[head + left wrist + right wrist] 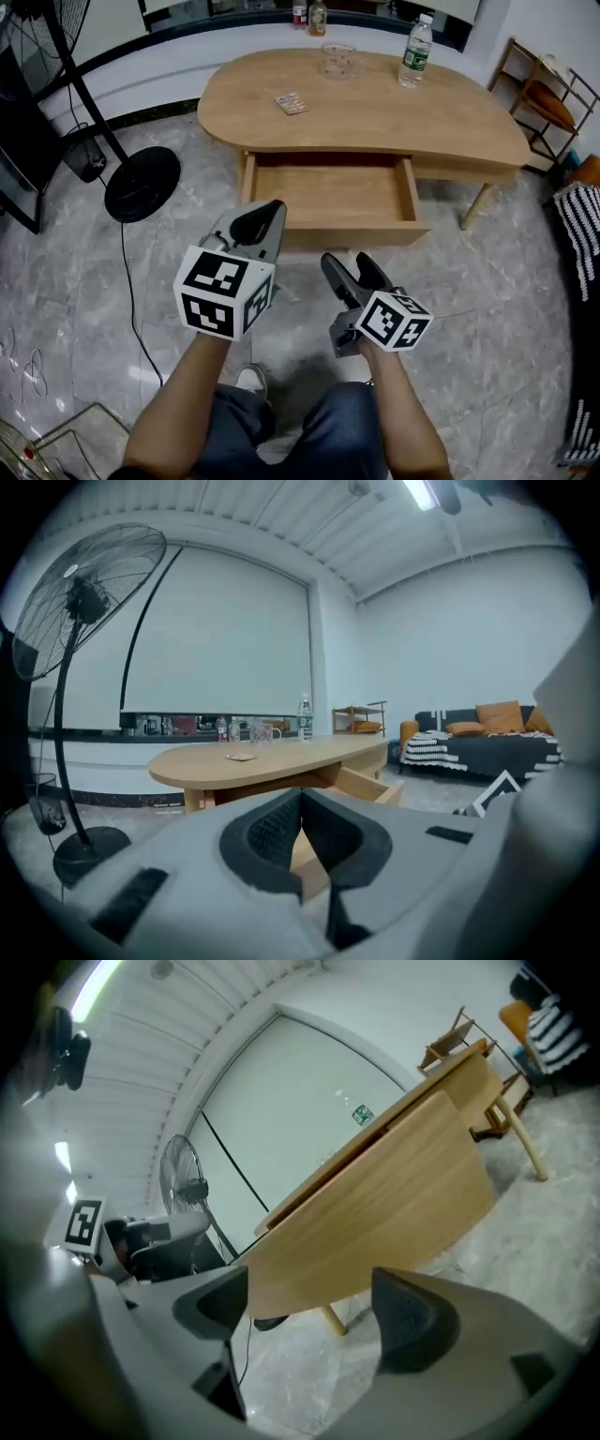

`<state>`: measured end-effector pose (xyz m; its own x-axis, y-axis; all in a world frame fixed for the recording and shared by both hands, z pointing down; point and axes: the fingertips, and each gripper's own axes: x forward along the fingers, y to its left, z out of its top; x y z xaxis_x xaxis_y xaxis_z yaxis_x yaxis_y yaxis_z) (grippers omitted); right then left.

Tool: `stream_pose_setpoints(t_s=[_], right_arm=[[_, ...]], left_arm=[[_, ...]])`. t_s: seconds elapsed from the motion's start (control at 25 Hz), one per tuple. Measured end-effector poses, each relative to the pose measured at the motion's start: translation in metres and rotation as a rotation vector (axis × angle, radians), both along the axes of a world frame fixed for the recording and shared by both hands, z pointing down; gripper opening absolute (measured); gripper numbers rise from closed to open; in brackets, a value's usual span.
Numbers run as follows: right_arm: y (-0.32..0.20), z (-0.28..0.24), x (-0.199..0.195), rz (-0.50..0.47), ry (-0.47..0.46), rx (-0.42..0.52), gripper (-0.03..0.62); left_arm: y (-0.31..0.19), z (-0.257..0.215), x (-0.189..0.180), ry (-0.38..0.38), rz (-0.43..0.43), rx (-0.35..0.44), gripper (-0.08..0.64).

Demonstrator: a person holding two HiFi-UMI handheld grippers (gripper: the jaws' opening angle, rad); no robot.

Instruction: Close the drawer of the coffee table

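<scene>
The light wooden coffee table (375, 112) has its drawer (330, 192) pulled out toward me, and the drawer's front panel (356, 232) is nearest. My left gripper (270, 211) hangs just before the panel's left part, its jaws shut with nothing between them. The left gripper view shows the pads (272, 832) meeting at their tips, with the drawer (361, 782) beyond them. My right gripper (346, 263) is lower and nearer me, below the panel's middle, jaws open and empty. In the right gripper view its fingertips (412, 1321) stand wide apart before the tilted wooden front (375, 1213).
On the tabletop stand a water bottle (415, 52), a glass bowl (338, 59) and a small packet (291, 103). A floor fan's round base (141, 183) and cable lie left. A wooden rack (544, 94) and a striped blanket (581, 225) are at the right.
</scene>
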<state>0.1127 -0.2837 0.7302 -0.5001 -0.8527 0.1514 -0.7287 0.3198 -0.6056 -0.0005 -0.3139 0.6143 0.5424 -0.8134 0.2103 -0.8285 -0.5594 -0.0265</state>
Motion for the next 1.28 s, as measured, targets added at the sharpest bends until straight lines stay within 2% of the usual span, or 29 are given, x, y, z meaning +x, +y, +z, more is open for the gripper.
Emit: stream_pose_setpoints(t_s=[0.24, 0.36, 0.56, 0.84, 1.12, 1.28], right_arm=[[-0.009, 0.021, -0.008, 0.034, -0.109, -0.005, 0.444], [-0.018, 0.026, -0.008, 0.062, -0.193, 0.001, 0.454], [-0.032, 0.029, -0.006, 0.1, -0.321, 0.032, 0.466], [-0.044, 0.029, -0.002, 0.125, -0.383, 0.056, 0.465], [-0.045, 0.026, -0.003, 0.114, -0.371, 0.012, 0.465], [-0.047, 0.017, -0.001, 0.15, -0.379, 0.001, 0.463]], left_arm=[[0.001, -0.004, -0.01, -0.01, -0.028, 0.031, 0.005], [-0.002, -0.002, -0.016, 0.03, -0.044, 0.005, 0.005], [-0.007, 0.002, -0.018, 0.034, -0.046, -0.012, 0.005], [-0.01, 0.004, -0.017, 0.011, -0.036, -0.007, 0.005], [-0.008, 0.004, -0.022, -0.019, -0.04, 0.004, 0.005], [-0.008, 0.002, -0.021, -0.052, -0.036, 0.024, 0.005]])
